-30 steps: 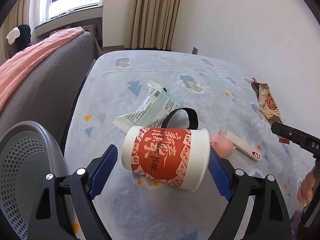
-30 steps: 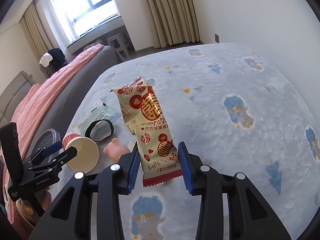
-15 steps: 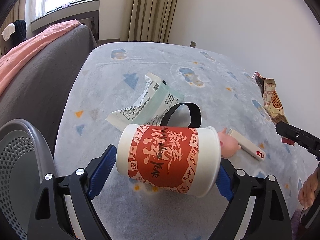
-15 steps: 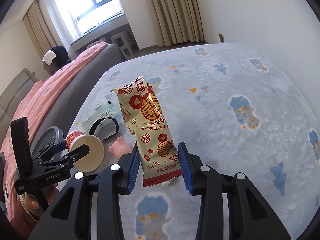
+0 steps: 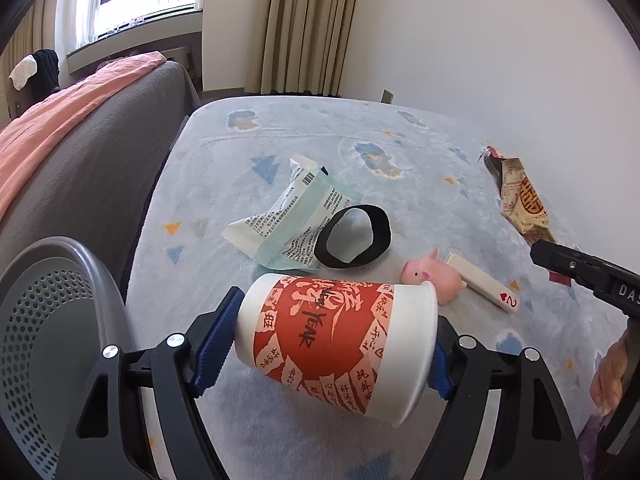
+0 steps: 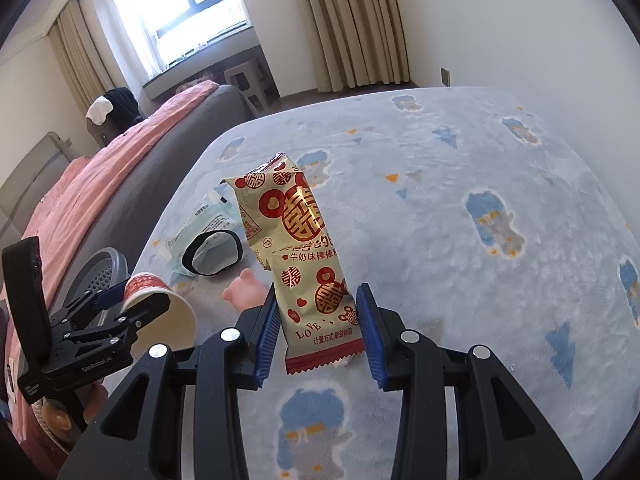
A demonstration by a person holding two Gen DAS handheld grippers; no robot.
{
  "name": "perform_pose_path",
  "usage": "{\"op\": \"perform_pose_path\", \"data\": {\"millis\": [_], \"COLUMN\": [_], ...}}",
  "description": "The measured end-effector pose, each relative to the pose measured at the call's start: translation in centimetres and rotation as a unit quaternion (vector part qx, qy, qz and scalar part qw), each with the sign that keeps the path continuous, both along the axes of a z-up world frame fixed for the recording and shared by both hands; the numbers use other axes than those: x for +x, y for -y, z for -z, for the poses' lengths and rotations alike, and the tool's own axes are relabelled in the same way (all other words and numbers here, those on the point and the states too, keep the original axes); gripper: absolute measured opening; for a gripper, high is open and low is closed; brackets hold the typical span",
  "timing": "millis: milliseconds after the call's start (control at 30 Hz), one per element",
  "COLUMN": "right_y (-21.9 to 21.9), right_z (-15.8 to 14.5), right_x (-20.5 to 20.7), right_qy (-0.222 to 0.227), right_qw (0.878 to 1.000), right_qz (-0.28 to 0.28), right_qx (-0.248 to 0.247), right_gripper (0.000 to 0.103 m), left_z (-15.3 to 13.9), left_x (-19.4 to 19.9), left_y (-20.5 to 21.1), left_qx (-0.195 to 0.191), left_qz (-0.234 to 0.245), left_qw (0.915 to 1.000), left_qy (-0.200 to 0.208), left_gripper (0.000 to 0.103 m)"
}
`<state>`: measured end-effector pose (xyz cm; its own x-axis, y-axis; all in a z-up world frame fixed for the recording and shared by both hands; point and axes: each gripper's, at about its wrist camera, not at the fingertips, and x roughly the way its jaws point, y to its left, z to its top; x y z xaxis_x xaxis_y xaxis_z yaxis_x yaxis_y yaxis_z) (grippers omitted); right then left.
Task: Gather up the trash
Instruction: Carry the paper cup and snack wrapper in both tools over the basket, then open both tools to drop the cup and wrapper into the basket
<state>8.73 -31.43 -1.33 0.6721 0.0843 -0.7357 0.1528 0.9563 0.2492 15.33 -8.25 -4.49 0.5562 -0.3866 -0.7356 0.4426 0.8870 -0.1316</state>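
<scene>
The left gripper point(image 5: 326, 344) is closing onto the paper cup point(image 5: 336, 340) beside the bin's rim point(image 5: 72, 248); the right gripper point(image 6: 318, 330) clenches the wrapper point(image 6: 304, 264).

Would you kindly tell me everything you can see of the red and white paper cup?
The paper cup is white, wrapped in a red band printed with Chinese characters and the word "YEAR". It looks like thin coated paper, undented, with a rolled rim. It lies on its side between the blue pads of the left claw, base towards one pad and open mouth towards the other; the claw is closing on it. From the right wrist view its inside shows plain and looks empty. A pink pig toy sits just behind its rim.
</scene>
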Motion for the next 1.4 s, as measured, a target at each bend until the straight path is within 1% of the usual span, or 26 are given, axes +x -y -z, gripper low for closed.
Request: {"op": "perform_pose_path", "data": {"millis": [167, 367, 567, 667, 833, 1033, 1267, 1400], "right_y": [-1.8, -5.6, -10.7, -13.3, -17.9, -23.1, -27.7, -29.5], "right_z": [-0.2, -0.7, -1.1, -1.2, -1.0, -0.5, 0.3, 0.3], "right_x": [-0.1, -0.2, 0.0, 0.5, 1.5, 3.4, 5.1, 5.9], "right_qy": [0.001, 0.006, 0.010, 0.011, 0.010, 0.001, -0.010, -0.012], "right_qw": [1.000, 0.999, 0.997, 0.995, 0.991, 0.984, 0.977, 0.973], "right_qz": [-0.012, -0.039, -0.078, -0.099, -0.137, -0.179, -0.215, -0.228], "right_qx": [-0.006, -0.011, -0.012, -0.011, -0.010, -0.008, -0.014, -0.017], "right_gripper": [0.037, 0.037, 0.037, 0.037, 0.037, 0.037, 0.037, 0.038], "left_z": [-1.8, -3.9, -5.7, -6.1, -5.6, -4.3, -2.3, -2.0], "left_x": [-2.1, -4.3, -5.4, -5.4, -4.6, -3.4, -2.2, -1.8], "left_y": [-1.7, -5.0, -9.2, -11.9, -16.4, -20.9, -23.8, -24.7], "left_qx": [-0.004, -0.008, 0.002, 0.005, 0.024, 0.049, 0.068, 0.066], "left_qz": [-0.013, -0.037, -0.076, -0.102, -0.150, -0.206, -0.256, -0.271], "left_qw": [0.9998, 0.9983, 0.9947, 0.9920, 0.9862, 0.9754, 0.9634, 0.9595], "left_qy": [0.018, 0.044, 0.069, 0.073, 0.067, 0.061, 0.043, 0.036], "left_gripper": [0.073, 0.073, 0.073, 0.073, 0.073, 0.073, 0.073, 0.073]}}
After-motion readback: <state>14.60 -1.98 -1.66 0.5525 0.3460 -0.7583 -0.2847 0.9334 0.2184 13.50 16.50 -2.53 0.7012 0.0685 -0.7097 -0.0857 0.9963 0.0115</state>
